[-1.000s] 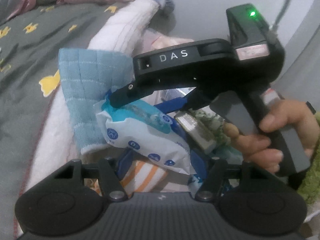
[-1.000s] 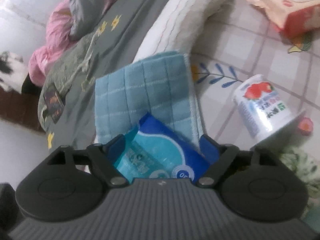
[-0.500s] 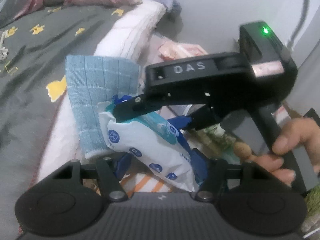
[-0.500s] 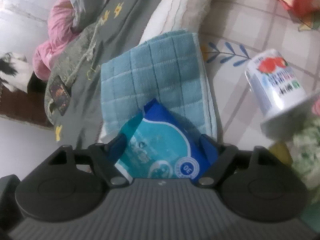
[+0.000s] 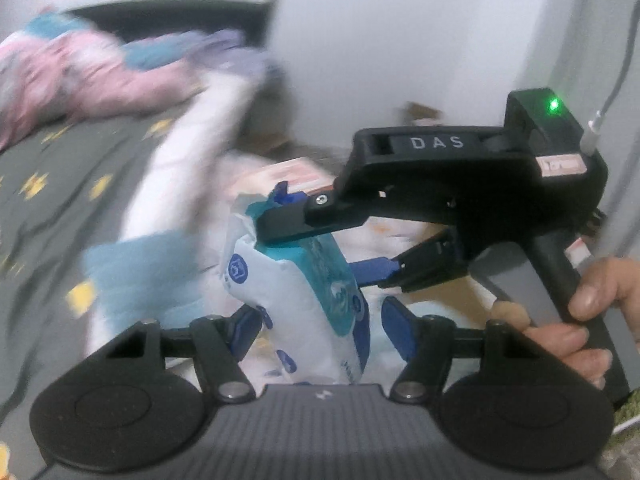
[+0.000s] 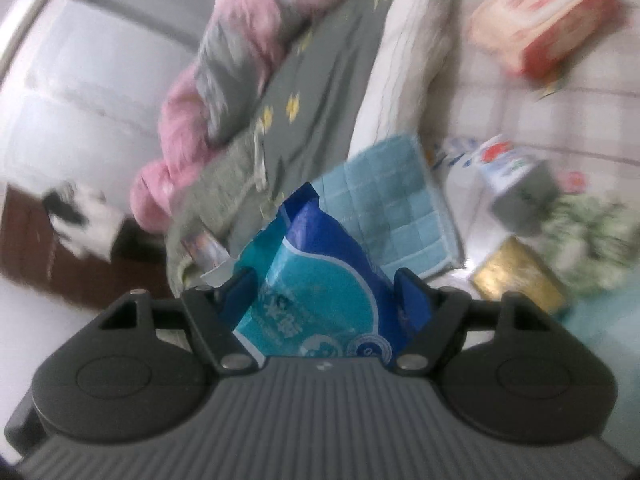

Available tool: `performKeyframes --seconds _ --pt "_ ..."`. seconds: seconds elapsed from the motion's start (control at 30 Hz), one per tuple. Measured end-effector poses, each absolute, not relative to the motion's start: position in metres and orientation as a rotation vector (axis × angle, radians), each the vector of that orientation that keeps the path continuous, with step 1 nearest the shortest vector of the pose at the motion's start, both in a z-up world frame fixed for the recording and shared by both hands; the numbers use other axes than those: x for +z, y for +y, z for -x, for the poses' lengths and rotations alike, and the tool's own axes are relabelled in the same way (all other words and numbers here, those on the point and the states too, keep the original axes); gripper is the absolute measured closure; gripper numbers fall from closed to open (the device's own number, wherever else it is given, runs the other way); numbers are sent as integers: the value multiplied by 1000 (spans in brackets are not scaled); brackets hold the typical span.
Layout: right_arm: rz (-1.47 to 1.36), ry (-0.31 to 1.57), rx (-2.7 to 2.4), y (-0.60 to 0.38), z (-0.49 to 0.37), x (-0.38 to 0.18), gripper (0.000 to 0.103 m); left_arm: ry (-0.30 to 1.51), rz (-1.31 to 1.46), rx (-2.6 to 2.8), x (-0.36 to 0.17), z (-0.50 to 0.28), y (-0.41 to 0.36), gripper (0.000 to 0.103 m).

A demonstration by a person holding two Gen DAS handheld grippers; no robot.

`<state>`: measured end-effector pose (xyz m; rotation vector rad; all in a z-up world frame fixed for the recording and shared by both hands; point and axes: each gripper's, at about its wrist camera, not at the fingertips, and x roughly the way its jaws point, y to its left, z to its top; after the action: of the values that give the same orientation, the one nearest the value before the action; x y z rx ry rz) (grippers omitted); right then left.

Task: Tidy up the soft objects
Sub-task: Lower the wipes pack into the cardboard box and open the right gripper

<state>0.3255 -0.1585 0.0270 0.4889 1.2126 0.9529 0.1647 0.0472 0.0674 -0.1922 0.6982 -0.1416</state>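
Both grippers, left (image 5: 320,330) & right (image 6: 324,296), clamp wipes pack (image 6: 316,280) above grey star-print bedspread (image 6: 320,64), white wall (image 5: 400,40) behind.

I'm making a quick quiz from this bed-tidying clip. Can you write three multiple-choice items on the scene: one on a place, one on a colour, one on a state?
1. Where does the folded blue towel lie?
A. On the bed, beyond the wipes pack
B. On the floor
C. Inside a box

2. What colour is the small light on the right tool's body?
A. Red
B. Green
C. Yellow

3. How is the blue-and-white wipes pack held?
A. It lies loose on the bed
B. Only the left tool has it
C. It sits between the fingers of both the left tool and the right tool

Answers:
1. A, the right wrist view shows it on the bedding past the pack's upper end.
2. B, it glows green in the left wrist view.
3. C, each view shows the pack between that tool's blue pads; the right tool's jaws are closing.
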Motion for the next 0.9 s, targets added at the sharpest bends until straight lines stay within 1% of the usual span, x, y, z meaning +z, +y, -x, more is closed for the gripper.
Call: performKeyframes --seconds 0.2,0.37,0.5,0.63,0.7,0.77,0.8,0.9 --pt "-621 1102 776 -291 -305 65 27 694 160 -387 87 -184 -42 35" --pt "-705 1051 609 -393 -284 64 27 767 147 -523 77 -210 -120 35" --pt "-757 1066 501 -449 -276 40 26 871 116 -563 51 -227 -166 35" --pt "-817 1114 452 -476 -279 -2 27 944 33 -527 23 -237 -191 35" --pt "-836 1137 430 -480 -286 -25 27 976 2 -501 11 -243 -193 34" --pt "-846 1165 410 -482 -292 -49 27 971 -7 -493 5 -246 -185 33" --pt "-856 1183 397 -480 -297 -61 27 967 -10 -486 4 -245 -184 31" --pt "-810 1209 355 -480 -306 -84 28 949 4 -503 12 -239 -174 31"
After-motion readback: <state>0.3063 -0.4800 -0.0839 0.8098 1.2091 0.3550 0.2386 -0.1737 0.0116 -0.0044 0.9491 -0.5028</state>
